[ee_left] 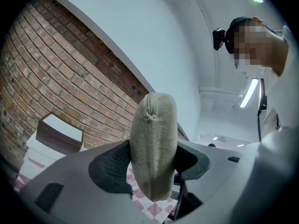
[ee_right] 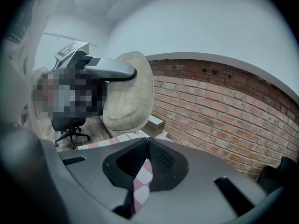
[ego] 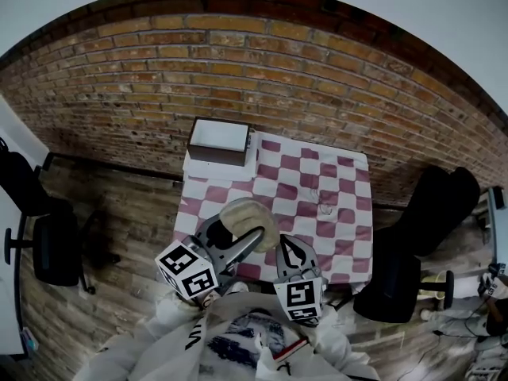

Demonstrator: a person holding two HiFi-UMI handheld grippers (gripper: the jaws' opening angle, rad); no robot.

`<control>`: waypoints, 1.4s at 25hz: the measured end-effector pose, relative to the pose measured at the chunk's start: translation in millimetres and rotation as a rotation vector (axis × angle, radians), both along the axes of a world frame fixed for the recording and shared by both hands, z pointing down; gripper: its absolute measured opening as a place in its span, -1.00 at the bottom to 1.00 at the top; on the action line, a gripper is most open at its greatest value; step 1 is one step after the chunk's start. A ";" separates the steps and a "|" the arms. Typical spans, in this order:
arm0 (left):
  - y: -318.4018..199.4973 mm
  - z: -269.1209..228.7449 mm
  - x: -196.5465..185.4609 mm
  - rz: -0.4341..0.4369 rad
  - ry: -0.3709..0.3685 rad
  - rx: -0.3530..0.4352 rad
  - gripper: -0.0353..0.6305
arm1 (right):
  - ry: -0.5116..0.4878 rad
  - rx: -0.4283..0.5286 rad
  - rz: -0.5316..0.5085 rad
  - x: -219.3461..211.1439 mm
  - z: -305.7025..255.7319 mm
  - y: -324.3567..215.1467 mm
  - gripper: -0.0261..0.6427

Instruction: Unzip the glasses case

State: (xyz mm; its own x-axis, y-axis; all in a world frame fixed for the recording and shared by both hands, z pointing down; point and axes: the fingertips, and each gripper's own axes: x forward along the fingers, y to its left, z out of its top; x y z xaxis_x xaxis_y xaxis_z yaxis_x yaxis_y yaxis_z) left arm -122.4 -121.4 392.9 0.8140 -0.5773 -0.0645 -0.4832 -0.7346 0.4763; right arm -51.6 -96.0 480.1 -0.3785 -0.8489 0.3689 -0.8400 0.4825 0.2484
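The glasses case is soft and tan. In the head view it sits low and a little left of the middle, over the near left part of the pink and white checked cloth. It is not lying on the cloth. It is held up in the air.

The left gripper holds it. Its two jaws press on the case from both sides, around the lower half. In the left gripper view the case stands tall, with its long way going up and down and one stitched end at the top.

The right gripper holds nothing. Its jaws are pressed together, and only the checked cloth shows below them. It is the free one, so I think it must do the pulling. It will have to open its jaws first.

From the right gripper, the case is up and to the left, near but not touching. I cannot see the zip tab in any view, so I cannot tell which end it is at.

A brown box sits at the far left corner of the table, well away from the case.
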 end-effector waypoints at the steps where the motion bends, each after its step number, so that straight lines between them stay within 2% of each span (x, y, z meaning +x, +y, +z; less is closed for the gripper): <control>1: 1.2 2.1 -0.3 0.004 -0.007 0.000 -0.07 | 0.009 0.000 -0.002 -0.1 1.2 0.6 -0.87; 12: 10.5 18.4 3.4 0.013 -0.065 -0.009 -0.07 | 0.098 0.001 0.004 5.5 14.6 5.7 -0.87; 17: 15.7 18.9 7.7 0.018 -0.105 0.018 -0.08 | 0.156 0.022 -0.003 6.0 14.8 7.5 -0.87; 30: 25.1 32.0 12.3 0.048 -0.187 0.008 -0.08 | 0.293 0.064 -0.032 10.1 17.4 10.6 -0.87; 35: 26.4 29.0 14.8 0.051 -0.129 0.050 -0.07 | 0.271 0.075 -0.038 11.4 13.1 12.2 -0.87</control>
State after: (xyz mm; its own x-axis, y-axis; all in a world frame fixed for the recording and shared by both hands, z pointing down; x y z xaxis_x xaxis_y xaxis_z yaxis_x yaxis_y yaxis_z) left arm -107.6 -95.0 421.9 0.8458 -0.5333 0.0149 -0.4991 -0.7813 0.3748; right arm -40.1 -83.8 493.2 -0.3072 -0.8647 0.3973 -0.7196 0.4843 0.4977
